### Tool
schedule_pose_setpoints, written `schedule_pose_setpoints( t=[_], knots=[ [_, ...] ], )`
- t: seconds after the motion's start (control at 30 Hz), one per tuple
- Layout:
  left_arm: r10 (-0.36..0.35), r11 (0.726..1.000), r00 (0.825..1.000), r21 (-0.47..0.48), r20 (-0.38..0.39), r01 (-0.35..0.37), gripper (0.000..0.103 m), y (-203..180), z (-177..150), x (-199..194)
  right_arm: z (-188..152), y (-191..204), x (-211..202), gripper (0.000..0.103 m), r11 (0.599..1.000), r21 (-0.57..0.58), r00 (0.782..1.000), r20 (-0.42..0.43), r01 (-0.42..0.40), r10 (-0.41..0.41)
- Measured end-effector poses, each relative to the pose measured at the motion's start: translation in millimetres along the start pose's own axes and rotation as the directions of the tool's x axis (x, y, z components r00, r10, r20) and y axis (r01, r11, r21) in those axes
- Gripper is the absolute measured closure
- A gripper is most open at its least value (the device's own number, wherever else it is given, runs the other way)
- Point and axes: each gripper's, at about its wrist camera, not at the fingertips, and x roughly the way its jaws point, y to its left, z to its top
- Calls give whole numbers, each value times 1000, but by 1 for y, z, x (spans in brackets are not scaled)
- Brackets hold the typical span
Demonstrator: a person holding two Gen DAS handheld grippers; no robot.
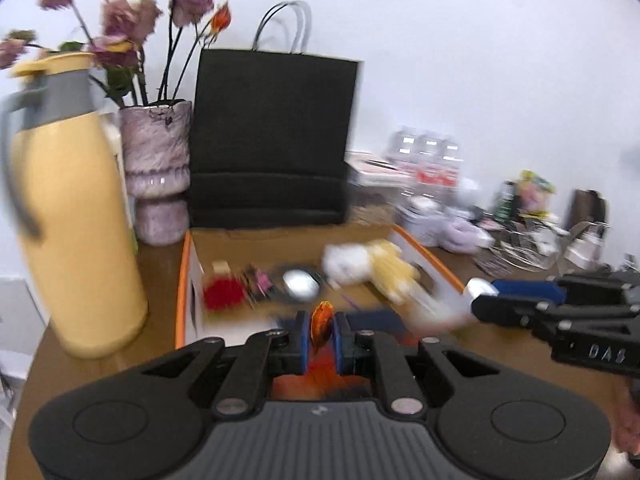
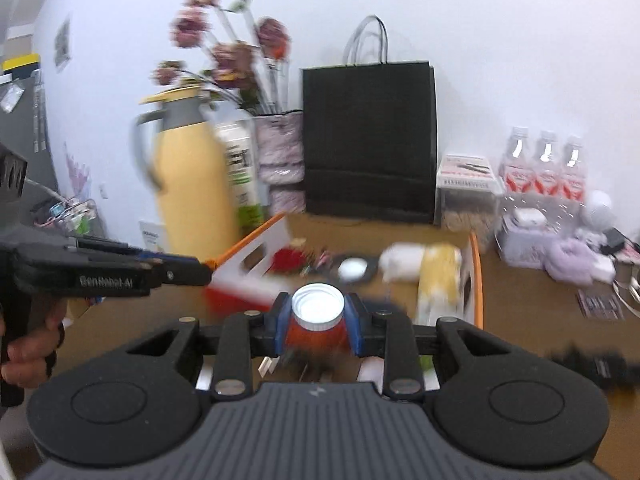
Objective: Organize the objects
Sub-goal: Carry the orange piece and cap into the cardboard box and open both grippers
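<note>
Step in hand, as I judge it: transfer to the cardboard box (image 2: 474, 264), at 12 o'clock of both tools. My left gripper (image 1: 322, 330) is clenched on a thin orange item (image 1: 322, 320); my right gripper (image 2: 318, 316) grasps a white-capped orange bottle (image 2: 318, 306). Both point slightly downward. Next: position each over bare box floor, then release.

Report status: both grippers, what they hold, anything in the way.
Left gripper shut on thin orange item. Right gripper shut on white-capped bottle. Box ahead, part full. Path looks clear.
</note>
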Motion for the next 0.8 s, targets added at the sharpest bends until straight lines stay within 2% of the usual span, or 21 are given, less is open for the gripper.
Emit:
schedule_pose_setpoints(
  t=[0.07,0.1,0.17,0.23,0.3,0.37,0.43,0.47,0.57,0.6,0.63,0.77,0.8],
  knots=[
    [22,999,995,28,-92,-20,93,14,21,51,26,-8,48,74,1000,31,998,-63,-4,6],
    [76,997,988,6,-131,-76,93,25,26,72,34,-12,69,74,998,63,995,-96,-19,25],
    [106,994,978,39,-179,-101,92,36,31,103,42,-19,119,74,988,142,981,-172,-64,88],
    [123,992,970,26,-211,-120,92,46,29,121,40,-22,158,74,974,209,965,-224,-91,138],
    [133,991,967,42,-218,-127,89,51,26,132,33,-15,188,73,974,217,957,-263,-64,122],
    [151,988,968,34,-198,-147,75,59,21,132,25,-6,208,69,977,209,952,-289,-46,106],
    [169,985,966,19,-197,-169,59,67,21,131,22,-5,214,39,967,251,953,-277,-49,120],
    [157,987,969,11,-191,-158,59,71,22,128,21,-4,213,35,960,270,955,-261,-70,143],
    [133,990,973,-15,-187,-138,58,75,28,112,26,-2,199,32,959,268,962,-226,-88,151],
    [138,990,974,-17,-177,-143,54,73,31,106,29,-1,192,30,963,255,966,-217,-84,141],
    [153,987,974,-15,-167,-158,46,70,33,98,32,-2,187,26,966,245,968,-213,-80,134],
    [164,986,982,18,-92,-163,37,52,32,52,42,-5,141,23,975,215,979,-178,-57,96],
    [158,987,984,26,-83,-156,31,47,29,37,42,-7,127,20,976,214,982,-165,-51,87]
  ],
)
